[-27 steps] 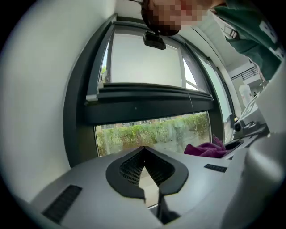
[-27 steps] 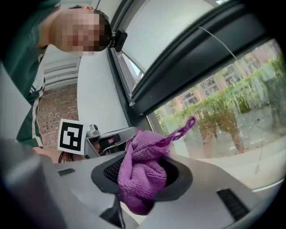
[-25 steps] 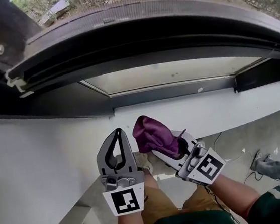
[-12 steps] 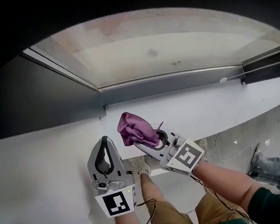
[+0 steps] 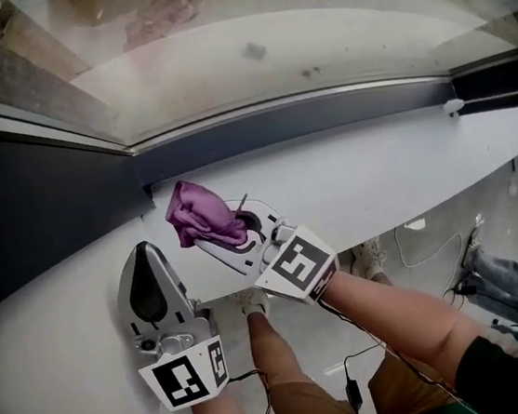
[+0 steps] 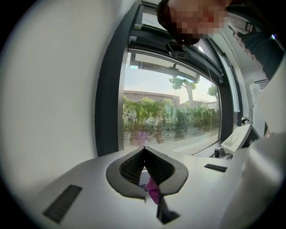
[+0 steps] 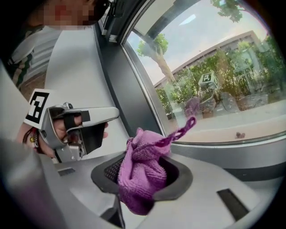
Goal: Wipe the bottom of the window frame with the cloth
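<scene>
We pinch the purple cloth [image 5: 196,211] in the right gripper [image 5: 214,235] jaws, centre-left of frame, near the window frame's bottom rail [image 5: 323,117] | left gripper [image 5: 143,253] jaws pressed together | we judge wiping not begun.

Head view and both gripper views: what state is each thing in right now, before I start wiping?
cloth, bunched up, clamped in the jaws, held short of the frame.
right gripper, jaws shut on the cloth.
left gripper, jaws shut tip to tip, apart from the cloth.
window frame bottom, bare, cloth not on it.
window glass, a few dark specks on it.
</scene>
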### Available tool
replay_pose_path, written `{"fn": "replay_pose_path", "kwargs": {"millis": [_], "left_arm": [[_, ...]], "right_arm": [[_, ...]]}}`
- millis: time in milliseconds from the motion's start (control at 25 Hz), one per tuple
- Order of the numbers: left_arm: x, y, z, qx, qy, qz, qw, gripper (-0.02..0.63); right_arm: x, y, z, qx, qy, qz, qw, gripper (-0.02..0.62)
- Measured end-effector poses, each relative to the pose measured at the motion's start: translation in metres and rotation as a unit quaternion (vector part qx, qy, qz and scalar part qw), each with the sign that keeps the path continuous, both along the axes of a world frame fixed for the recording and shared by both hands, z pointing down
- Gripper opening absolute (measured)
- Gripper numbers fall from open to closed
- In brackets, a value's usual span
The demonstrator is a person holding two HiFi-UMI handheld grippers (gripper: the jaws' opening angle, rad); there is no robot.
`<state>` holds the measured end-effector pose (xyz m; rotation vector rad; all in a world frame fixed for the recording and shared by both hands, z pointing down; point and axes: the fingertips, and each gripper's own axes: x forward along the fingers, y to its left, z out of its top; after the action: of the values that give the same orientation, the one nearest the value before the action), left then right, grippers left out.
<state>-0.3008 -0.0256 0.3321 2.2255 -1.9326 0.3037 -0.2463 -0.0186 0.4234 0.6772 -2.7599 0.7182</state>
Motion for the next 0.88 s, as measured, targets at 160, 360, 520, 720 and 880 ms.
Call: {"fn": "replay_pose_path", "kwargs": {"millis": [160, 360, 520, 720, 880], "left_arm": [[-0.003, -0.002, 0.03, -0.004, -0.012, -0.002, 0.9999, 0.003], [-0.013, -0.006, 0.061, -0.017, -0.008, -0.011, 0.9998, 0.003], [-0.02, -0.006, 0.069, -0.019, 0.008, -0.027, 0.9994, 0.003], [-0.027, -0.003, 0.069, -0.018, 0.021, -0.04, 0.9988, 0.003], [-0.026, -0.002, 0.074, -0.025, 0.013, -0.037, 0.9989, 0.003]], "right_arm": [[-0.011, -0.008, 0.03, -0.011, -0.006, -0.007, 1.0, 0.153], [-0.02, -0.013, 0.063, -0.031, 0.012, -0.005, 0.999, 0.152], [-0.033, -0.015, 0.085, -0.051, 0.035, -0.013, 0.998, 0.152], [-0.049, -0.022, 0.097, -0.055, 0.052, -0.022, 0.997, 0.152], [-0.053, -0.017, 0.11, -0.059, 0.097, -0.031, 0.993, 0.152]]}}
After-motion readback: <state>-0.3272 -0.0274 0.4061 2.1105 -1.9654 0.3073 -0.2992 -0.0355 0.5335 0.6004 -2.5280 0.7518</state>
